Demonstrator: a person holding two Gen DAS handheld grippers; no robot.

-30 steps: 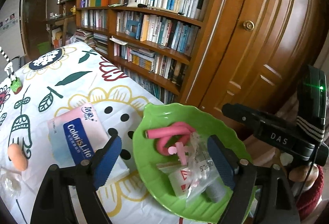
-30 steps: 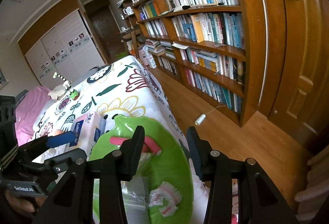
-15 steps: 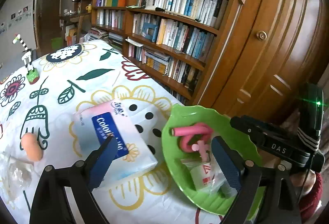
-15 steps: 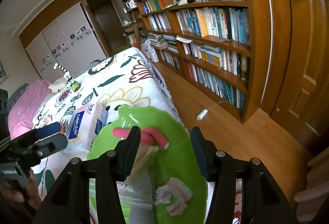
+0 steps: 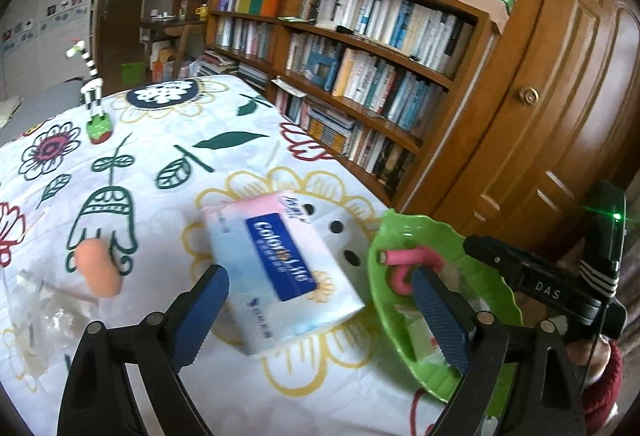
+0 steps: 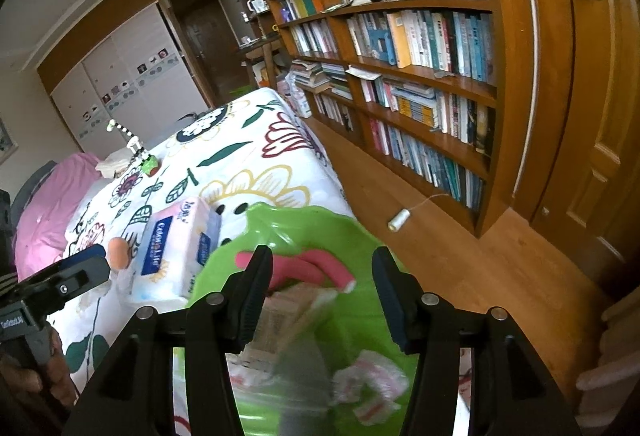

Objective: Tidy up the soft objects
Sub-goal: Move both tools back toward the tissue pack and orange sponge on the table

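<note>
A soft tissue pack with a blue label lies on the flowered bedspread, right in front of my open, empty left gripper. A peach sponge egg lies to its left. A green leaf-shaped plate at the bed's right edge holds a pink foam curler, plastic bags and small packets. My right gripper is open and empty, hovering over the plate, the curler between its fingers. The pack shows to its left.
A crumpled clear bag lies at the left. A zebra-striped toy stands at the far side of the bed. A bookshelf and a wooden door stand beyond the bed. A thread spool lies on the floor.
My left gripper has swung left from over the plate and now faces the tissue pack. My right gripper has dropped a little closer to the plate. Both stay open.
</note>
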